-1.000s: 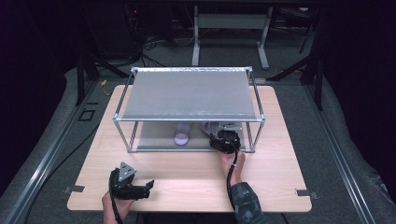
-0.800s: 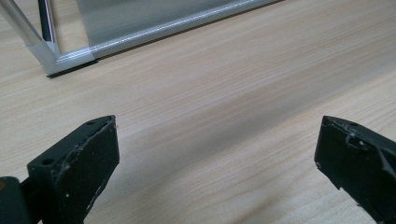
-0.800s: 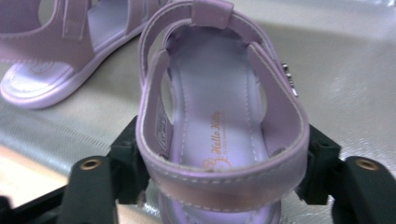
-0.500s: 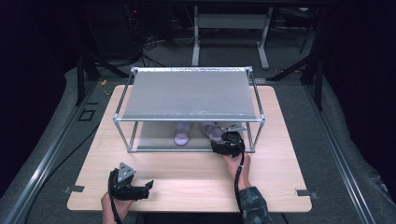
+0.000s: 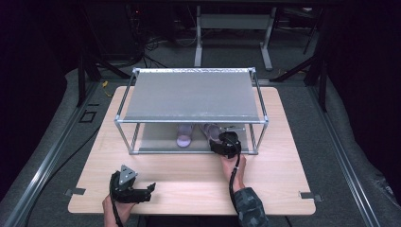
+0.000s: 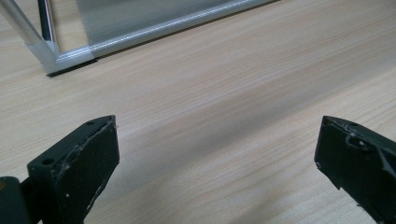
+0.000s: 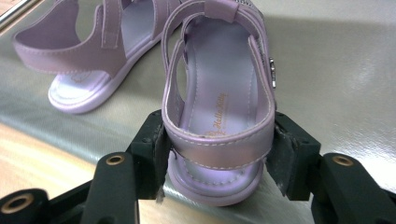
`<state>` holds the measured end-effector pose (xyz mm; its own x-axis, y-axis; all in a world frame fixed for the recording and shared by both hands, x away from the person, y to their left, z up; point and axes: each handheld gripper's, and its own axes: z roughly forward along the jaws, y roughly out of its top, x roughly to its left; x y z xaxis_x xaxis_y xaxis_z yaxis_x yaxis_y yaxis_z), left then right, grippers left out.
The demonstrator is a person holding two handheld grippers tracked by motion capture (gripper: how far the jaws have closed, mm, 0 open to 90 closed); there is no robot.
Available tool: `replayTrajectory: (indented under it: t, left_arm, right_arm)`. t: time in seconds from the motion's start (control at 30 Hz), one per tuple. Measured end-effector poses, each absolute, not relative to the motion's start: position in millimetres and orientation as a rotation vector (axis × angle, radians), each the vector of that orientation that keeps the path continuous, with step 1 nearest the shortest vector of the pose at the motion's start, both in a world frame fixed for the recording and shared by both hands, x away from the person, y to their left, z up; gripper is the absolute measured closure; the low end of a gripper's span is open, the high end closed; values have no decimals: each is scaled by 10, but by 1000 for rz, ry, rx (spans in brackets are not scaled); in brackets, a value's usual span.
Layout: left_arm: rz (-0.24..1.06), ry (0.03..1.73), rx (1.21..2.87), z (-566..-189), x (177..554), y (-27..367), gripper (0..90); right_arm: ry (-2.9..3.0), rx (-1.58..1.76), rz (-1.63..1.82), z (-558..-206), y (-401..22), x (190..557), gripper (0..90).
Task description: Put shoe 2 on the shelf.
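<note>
Two lilac child's sandals lie on the lower shelf of a metal frame rack [image 5: 189, 94]. My right gripper [image 7: 217, 144] reaches in at the shelf's front edge. Its jaws have just been closing and now press on both sides of the heel of the nearer sandal [image 7: 219, 107]. The other sandal [image 7: 88, 60] lies just to its left, apart from the jaws. In the high view the right gripper [image 5: 227, 143] sits under the rack's front right, by the sandals [image 5: 184, 137]. My left gripper [image 5: 142, 191] rests low over the table near the front left, open, with bare wood between its jaws [image 6: 217, 158].
The rack's grey top panel hides most of the lower shelf [image 7: 336, 70] from above. Its corner post [image 6: 28, 32] stands ahead of the left gripper. The wooden table [image 5: 283, 179] has free room in front of the rack.
The right hand has shifted only slightly at the shelf's front edge. The left gripper has stayed in place.
</note>
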<state>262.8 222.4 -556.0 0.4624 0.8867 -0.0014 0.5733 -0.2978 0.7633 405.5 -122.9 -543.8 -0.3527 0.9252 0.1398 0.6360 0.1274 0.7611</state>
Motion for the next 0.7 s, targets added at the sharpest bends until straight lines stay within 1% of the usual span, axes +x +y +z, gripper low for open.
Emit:
replayTrajectory:
  t: [0.17,0.2,0.23,0.37,0.5,0.7]
  left_arm:
    - [560,1214,2000,-5568,2627,2232,0]
    - [561,1214,1999,-5568,2626,2232,0]
    - [562,1214,1999,-5567,2625,2234,0]
    - [567,1219,1995,-5560,2612,2261,0]
    - [567,1224,1989,-5562,2613,2267,0]
    - [560,1217,1998,-5563,2618,2239,0]
  right_arm:
    - [2024,1533,1074,-5449,-1120,4102,417]
    - [2030,1525,1074,-5455,-1102,4114,399]
    - [2040,1527,1064,-5459,-1085,4125,359]
    - [2056,1529,1090,-5419,-1131,4079,340]
    - [2068,1499,1064,-5393,-1172,4023,387]
    - [2070,1489,1100,-5412,-1094,4039,470]
